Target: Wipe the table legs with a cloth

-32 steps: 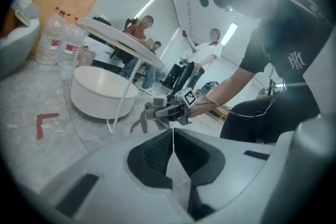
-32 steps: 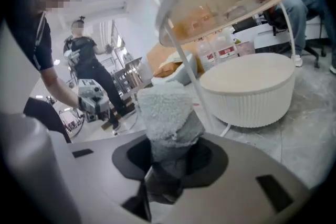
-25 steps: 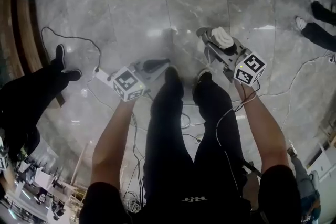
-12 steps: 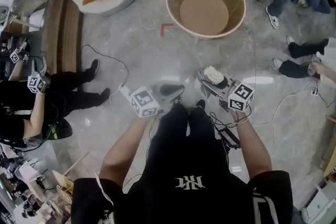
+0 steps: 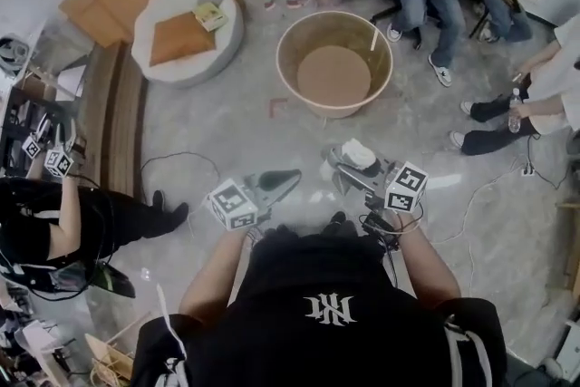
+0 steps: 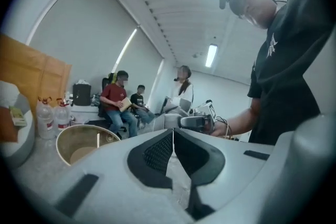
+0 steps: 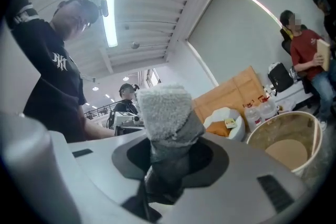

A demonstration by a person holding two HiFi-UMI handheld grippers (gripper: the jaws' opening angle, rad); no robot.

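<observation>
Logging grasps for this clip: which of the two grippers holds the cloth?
The right gripper: its jaws are shut on the folded grey cloth. The left gripper has its jaws together with nothing between them.

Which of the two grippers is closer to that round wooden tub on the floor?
Right. The right gripper, shut on a cloth, is on the person's side of the tub, apart from its near rim. The left gripper, shut and empty, is farther back and leftward.

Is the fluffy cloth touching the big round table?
Apart. The head view shows bare floor between the cloth, clamped in the right gripper, and the round table.
</observation>
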